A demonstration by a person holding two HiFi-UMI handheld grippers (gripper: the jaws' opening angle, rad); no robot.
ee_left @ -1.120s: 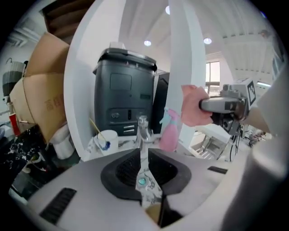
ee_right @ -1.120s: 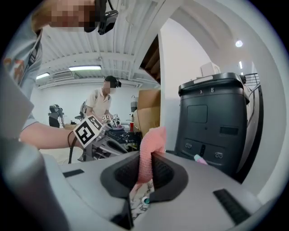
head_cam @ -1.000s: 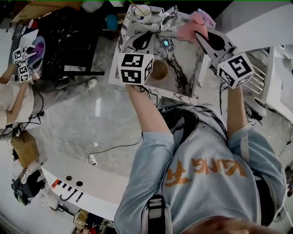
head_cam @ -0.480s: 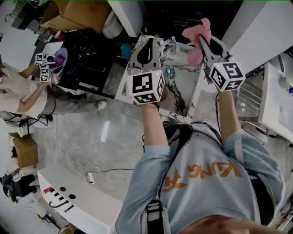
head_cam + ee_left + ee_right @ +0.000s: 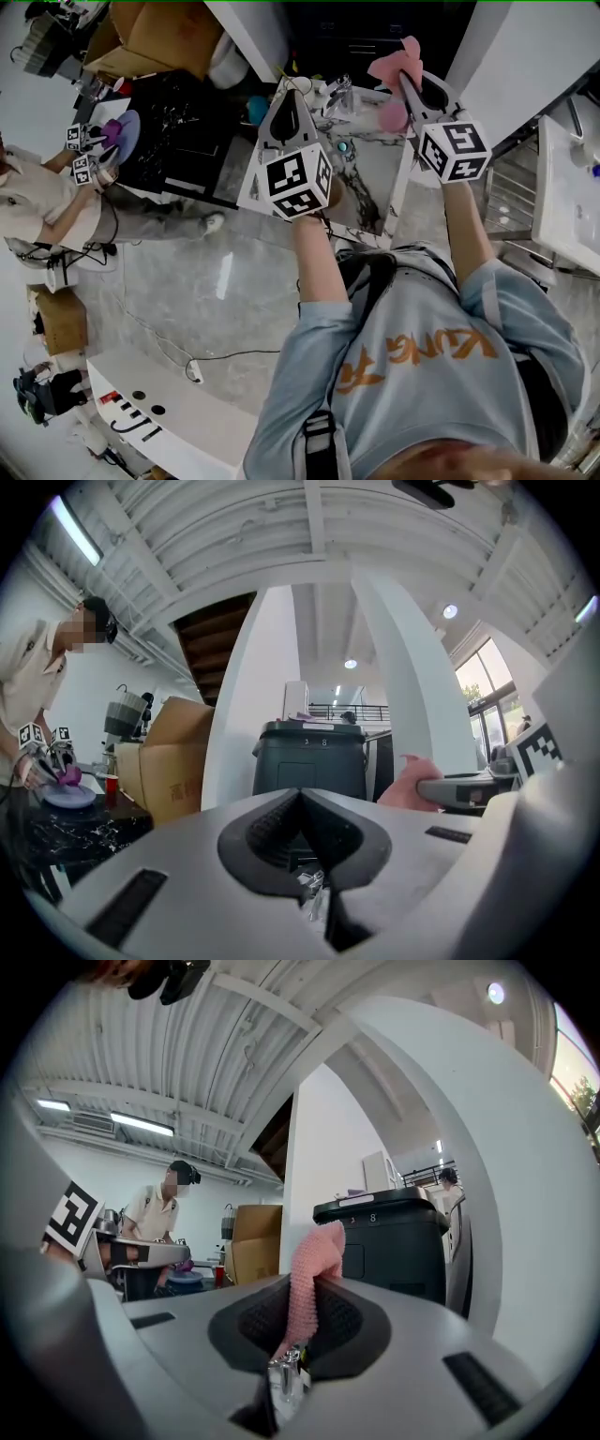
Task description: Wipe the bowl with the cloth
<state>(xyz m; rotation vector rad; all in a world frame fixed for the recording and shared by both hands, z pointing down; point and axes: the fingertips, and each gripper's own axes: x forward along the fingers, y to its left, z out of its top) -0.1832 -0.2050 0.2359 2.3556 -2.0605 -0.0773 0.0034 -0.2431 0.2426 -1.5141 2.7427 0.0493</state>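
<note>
Judging by how things lie, I'd say the wiping is not under way at this moment. Both tools are held up off the marble tabletop (image 5: 373,183) and point out across the room rather than down. Neither gripper view shows a bowl at all, only ceiling, a white column and a dark bin (image 5: 309,757) on the far side. From the head view I cannot pick out the bowl either; it may sit on the tabletop, hidden under the left gripper (image 5: 288,89) and its marker cube, but that is a guess. So I can't tell whether any wiping has been done. The cloth is in hand and ready, and what is left, as far as I can see, is to bring it down to the bowl and rub. The right gripper (image 5: 409,82) has its fingers closed on the pink cloth (image 5: 386,67). In the right gripper view the cloth (image 5: 314,1265) is pinched between the two dark pads with a fold sticking up past the tips, held well above the tabletop at the far right. In the left gripper view the left gripper (image 5: 300,794) has its fingers shut tip to tip, with nothing between them and nothing touching them. The cloth shows off to its right, apart from it.
</note>
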